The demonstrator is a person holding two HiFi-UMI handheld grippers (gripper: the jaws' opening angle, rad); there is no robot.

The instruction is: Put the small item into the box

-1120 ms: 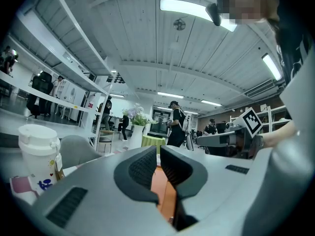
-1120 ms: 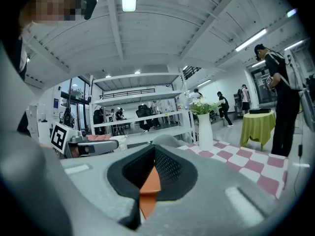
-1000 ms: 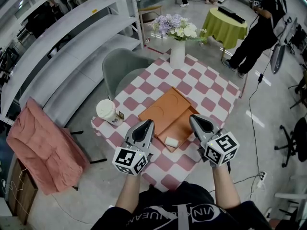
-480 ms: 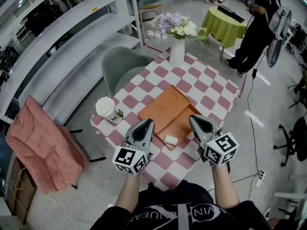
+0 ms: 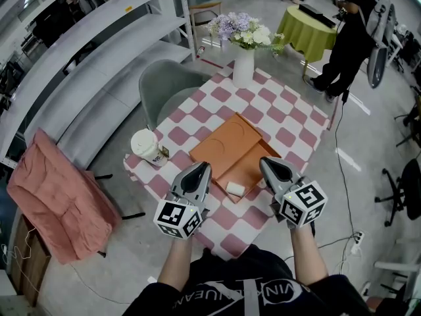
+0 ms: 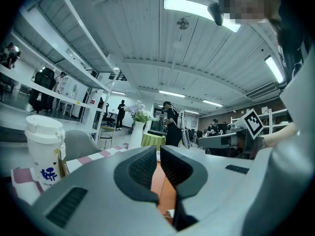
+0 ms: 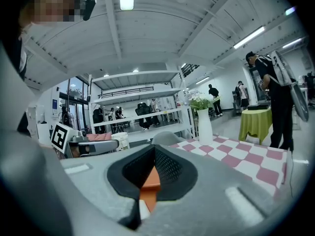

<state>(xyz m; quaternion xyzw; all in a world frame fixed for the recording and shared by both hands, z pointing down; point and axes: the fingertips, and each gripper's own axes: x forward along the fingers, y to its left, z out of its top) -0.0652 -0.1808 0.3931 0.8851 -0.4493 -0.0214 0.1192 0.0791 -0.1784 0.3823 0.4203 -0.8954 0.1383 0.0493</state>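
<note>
An open orange box (image 5: pixel 248 171) lies on the checked table (image 5: pixel 279 114), its lid (image 5: pixel 225 145) folded out toward the far side. A small white item (image 5: pixel 235 188) rests on the box's near end. My left gripper (image 5: pixel 199 172) hovers just left of the item and my right gripper (image 5: pixel 270 167) just right of it, both above the table's near edge. Each is shut with nothing held. The left gripper view shows the left gripper (image 6: pixel 158 151) with orange box behind its pads. The right gripper view shows the right gripper (image 7: pixel 154 149) closed over the same orange.
A white lidded cup (image 5: pixel 146 147) stands at the table's left edge. A vase of flowers (image 5: pixel 243 70) is at the far end, with a grey chair (image 5: pixel 164 89) on the left. Pink cloth (image 5: pixel 56 196) hangs over a chair. A person (image 5: pixel 348 38) stands by a green table (image 5: pixel 309 35).
The head view has drifted a little, so the table sits slightly higher in the picture. Both grippers hold their place and stay shut.
</note>
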